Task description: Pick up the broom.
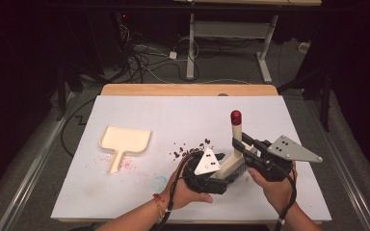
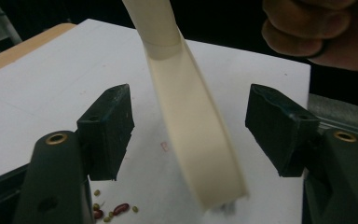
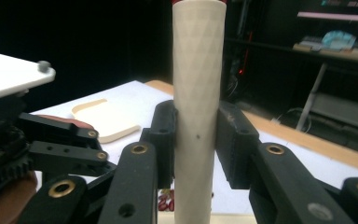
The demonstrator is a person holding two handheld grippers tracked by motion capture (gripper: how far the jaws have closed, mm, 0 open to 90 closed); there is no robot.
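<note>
White table (image 1: 139, 192), seen from the person's side. The cream dustpan (image 1: 124, 140) lies flat at about 9 o'clock from the hands, well apart from them, its handle pointing back toward the near edge. The brush (image 1: 235, 159) stands just right of table centre: its head rests on the table with the bristles down, and its handle rises nearly upright to a red cap (image 1: 236, 117). The scattered beans (image 1: 190, 149) lie at about 10 o'clock from the brush head, between it and the dustpan, so a sweep would have to run leftward along that line.

The right gripper (image 3: 196, 140) is clamped on the handle, one jaw on each side, long axis vertical. The left gripper (image 2: 189, 135) has its jaws spread wide, straddling the brush head (image 2: 193, 140) without touching it; it sits nearer the beans than the right one does.

Hard to read: the bristles are mostly hidden behind the left gripper in the high view, the brush's lower end is blurred in the left gripper view, and the beans are too small to count.
</note>
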